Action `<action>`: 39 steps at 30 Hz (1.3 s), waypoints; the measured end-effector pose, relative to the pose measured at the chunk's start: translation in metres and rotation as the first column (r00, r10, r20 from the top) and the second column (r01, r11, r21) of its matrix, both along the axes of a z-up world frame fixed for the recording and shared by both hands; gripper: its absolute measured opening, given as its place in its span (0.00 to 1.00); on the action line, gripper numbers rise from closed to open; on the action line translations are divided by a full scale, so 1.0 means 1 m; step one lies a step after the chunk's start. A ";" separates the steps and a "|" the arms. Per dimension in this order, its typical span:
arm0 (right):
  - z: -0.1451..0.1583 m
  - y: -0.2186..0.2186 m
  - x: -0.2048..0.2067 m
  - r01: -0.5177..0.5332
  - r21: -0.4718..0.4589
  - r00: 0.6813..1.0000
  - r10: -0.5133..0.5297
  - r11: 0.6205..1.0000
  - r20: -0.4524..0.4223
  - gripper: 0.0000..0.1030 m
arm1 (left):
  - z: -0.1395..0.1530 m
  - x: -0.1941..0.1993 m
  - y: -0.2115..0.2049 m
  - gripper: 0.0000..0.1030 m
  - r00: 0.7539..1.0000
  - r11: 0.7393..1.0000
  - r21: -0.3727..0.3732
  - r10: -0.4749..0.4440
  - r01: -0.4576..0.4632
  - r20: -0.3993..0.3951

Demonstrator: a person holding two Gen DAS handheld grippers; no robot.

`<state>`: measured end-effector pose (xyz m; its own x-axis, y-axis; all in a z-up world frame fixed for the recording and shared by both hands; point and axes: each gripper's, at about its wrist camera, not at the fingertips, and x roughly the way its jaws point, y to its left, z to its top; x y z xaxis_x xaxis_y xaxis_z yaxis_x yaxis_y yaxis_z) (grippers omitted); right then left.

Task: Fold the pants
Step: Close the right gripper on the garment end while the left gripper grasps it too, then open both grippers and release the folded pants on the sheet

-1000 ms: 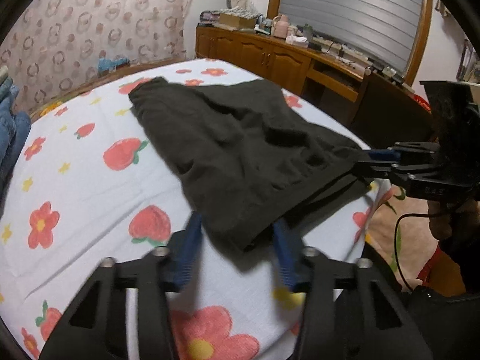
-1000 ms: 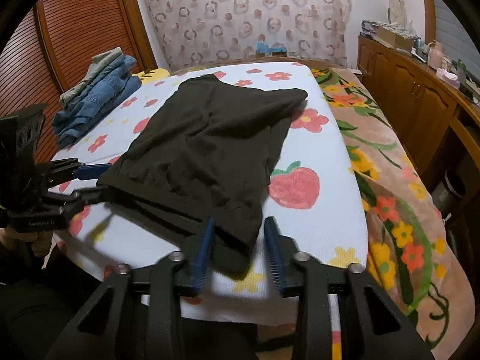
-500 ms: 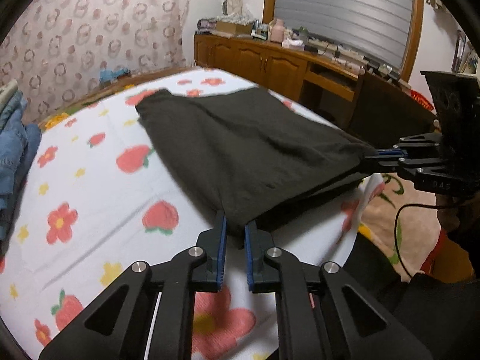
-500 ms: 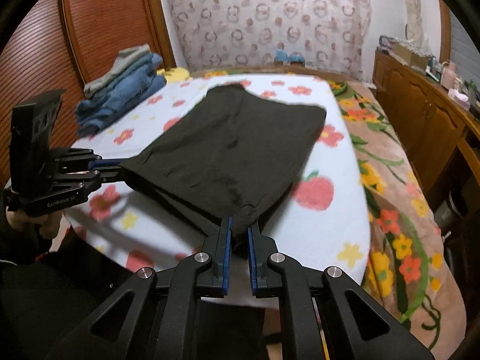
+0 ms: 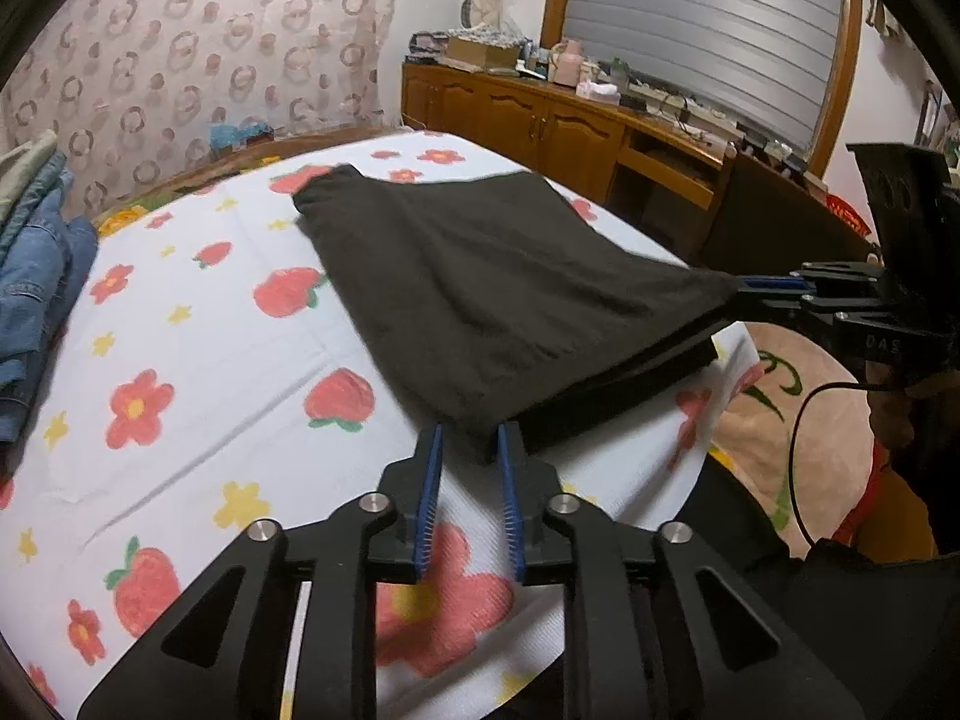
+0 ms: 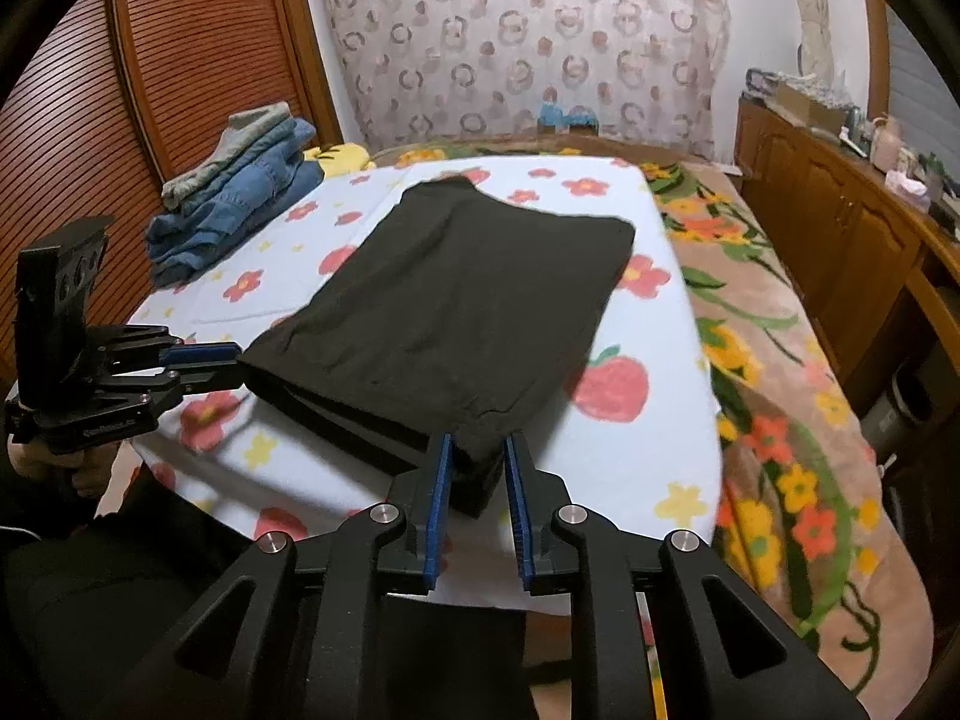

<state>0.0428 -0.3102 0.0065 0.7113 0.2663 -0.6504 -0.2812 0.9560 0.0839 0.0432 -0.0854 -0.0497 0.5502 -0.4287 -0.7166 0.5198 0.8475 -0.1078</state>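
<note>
Your left tongs [image 5: 469, 447] and right tongs [image 6: 477, 450] each pinched a near corner of the black fabric pants [image 6: 456, 306], levelled toward twelve o'clock.

Black pants [image 5: 498, 294], strawberry-print sheet [image 5: 198, 360]

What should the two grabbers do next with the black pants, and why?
Probably lift both corners and carry them toward the far end of the black pants. The left gripper and right gripper each pinch a near corner, that edge is raised off the sheet, and the far end lies flat, ready to be covered.
</note>
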 end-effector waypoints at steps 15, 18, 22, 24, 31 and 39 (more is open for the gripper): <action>-0.001 0.002 0.021 0.022 0.011 0.998 -0.022 1.000 0.050 0.33 | 0.001 0.057 0.011 0.58 0.997 0.997 -0.007 0.074 -0.074 0.006; -0.008 0.005 0.032 0.027 0.023 0.999 -0.028 0.999 0.045 0.33 | -0.003 0.071 0.009 0.58 0.997 0.997 -0.024 0.077 -0.077 0.002; -0.016 0.004 0.043 0.051 0.025 0.998 -0.052 0.998 0.047 0.33 | -0.010 0.089 0.005 0.49 0.998 0.997 -0.037 0.059 -0.061 -0.033; -0.019 0.003 0.047 0.060 0.024 0.997 -0.061 0.998 0.045 0.33 | -0.017 0.099 0.001 0.44 0.996 0.997 -0.015 0.069 -0.070 -0.051; -0.030 0.000 0.057 0.079 0.022 0.997 -0.080 0.997 0.015 0.33 | -0.027 0.116 -0.007 0.41 0.993 0.997 -0.004 0.071 -0.072 -0.090; -0.038 -0.009 0.061 0.092 0.017 0.996 -0.092 0.996 -0.009 0.33 | -0.018 0.105 -0.003 0.04 0.997 0.997 -0.023 0.066 -0.067 -0.046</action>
